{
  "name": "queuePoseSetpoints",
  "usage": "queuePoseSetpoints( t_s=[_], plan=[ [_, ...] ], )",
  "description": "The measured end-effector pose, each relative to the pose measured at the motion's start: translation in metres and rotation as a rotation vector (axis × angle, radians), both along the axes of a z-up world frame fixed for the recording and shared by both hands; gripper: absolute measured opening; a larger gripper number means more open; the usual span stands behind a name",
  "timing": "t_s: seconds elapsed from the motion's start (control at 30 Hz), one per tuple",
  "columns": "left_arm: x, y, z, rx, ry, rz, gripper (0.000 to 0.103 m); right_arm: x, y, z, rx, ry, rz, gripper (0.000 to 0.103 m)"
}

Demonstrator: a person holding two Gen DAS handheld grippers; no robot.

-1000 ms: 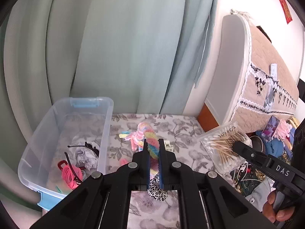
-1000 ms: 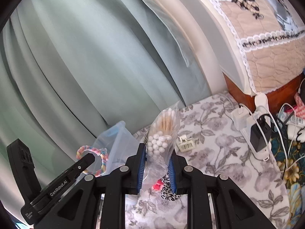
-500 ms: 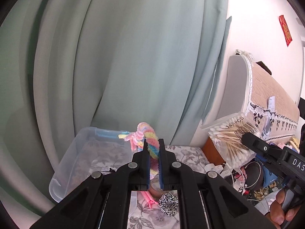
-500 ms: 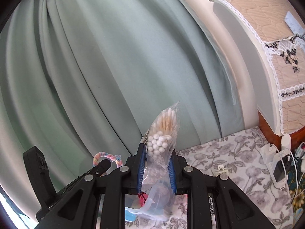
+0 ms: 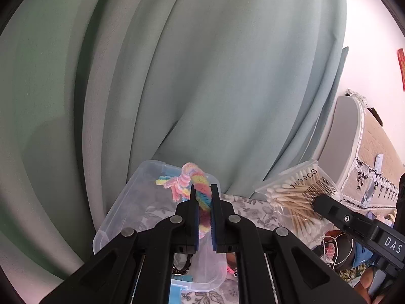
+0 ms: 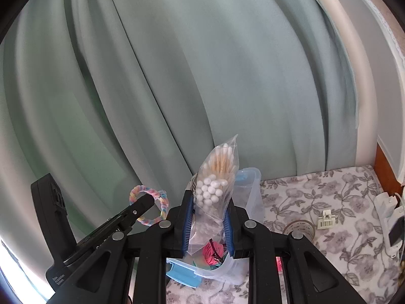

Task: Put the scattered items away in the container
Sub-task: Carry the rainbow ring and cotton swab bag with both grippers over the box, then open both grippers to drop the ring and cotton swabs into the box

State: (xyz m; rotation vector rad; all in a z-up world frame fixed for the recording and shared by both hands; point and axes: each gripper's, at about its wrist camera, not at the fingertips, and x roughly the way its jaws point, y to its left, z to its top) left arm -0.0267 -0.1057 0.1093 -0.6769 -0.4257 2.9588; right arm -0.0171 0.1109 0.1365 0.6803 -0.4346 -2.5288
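My left gripper (image 5: 203, 190) is shut on a pastel rainbow twisted ring (image 5: 200, 190) and holds it in the air above the clear plastic container (image 5: 121, 210). The ring also shows in the right wrist view (image 6: 149, 202), with the left gripper (image 6: 149, 201) beside it. My right gripper (image 6: 208, 197) is shut on a clear bag of cotton swabs (image 6: 215, 185) and holds it above the container (image 6: 249, 192). The bag also shows in the left wrist view (image 5: 296, 195), clamped by the right gripper (image 5: 319, 200). Pink bands (image 6: 214, 250) lie inside the container.
A green curtain (image 5: 177, 76) hangs right behind the container. The floral tablecloth (image 6: 329, 202) carries a tape roll (image 6: 301, 228), a small white clip (image 6: 326, 220) and a white power strip (image 6: 389, 215). A padded chair back (image 5: 374, 157) and clutter stand at the right.
Both grippers have lifted with their loads and moved left over the container. The views have tilted up, so the curtain fills most of each frame.
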Motion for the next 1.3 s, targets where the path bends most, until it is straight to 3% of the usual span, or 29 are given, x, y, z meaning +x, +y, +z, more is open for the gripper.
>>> queuePoseSetpoints(
  t_s=[0.47, 0.7, 0.77, 0.8, 0.83, 0.97, 1.23, 1.3],
  plan=[
    [-0.036, -0.034, -0.047, 0.06, -0.157, 0.033, 0.007, -0.037, -0.063, -0.056, 0.1, -0.164, 0.106, 0.024],
    [-0.037, -0.038, -0.065, 0.069, -0.202, 0.042, 0.007, -0.047, -0.074, -0.08, 0.128, -0.238, 0.127, 0.027],
    [-0.04, -0.039, -0.067, 0.076, -0.216, 0.05, 0.021, -0.049, -0.076, -0.083, 0.139, -0.253, 0.141, 0.027],
    [-0.042, -0.039, -0.067, 0.08, -0.223, 0.057, 0.038, -0.049, -0.079, -0.084, 0.146, -0.259, 0.148, 0.027],
    [-0.041, -0.04, -0.068, 0.086, -0.226, 0.061, 0.048, -0.049, -0.08, -0.085, 0.152, -0.26, 0.151, 0.027],
    [-0.037, -0.041, -0.067, 0.09, -0.225, 0.061, 0.051, -0.049, -0.081, -0.088, 0.166, -0.251, 0.157, 0.041],
    [-0.031, -0.037, -0.061, 0.09, -0.235, 0.057, 0.056, -0.046, -0.074, -0.088, 0.159, -0.251, 0.126, 0.054],
    [-0.029, -0.036, -0.06, 0.088, -0.236, 0.059, 0.062, -0.046, -0.071, -0.088, 0.153, -0.252, 0.115, 0.057]
  ],
)
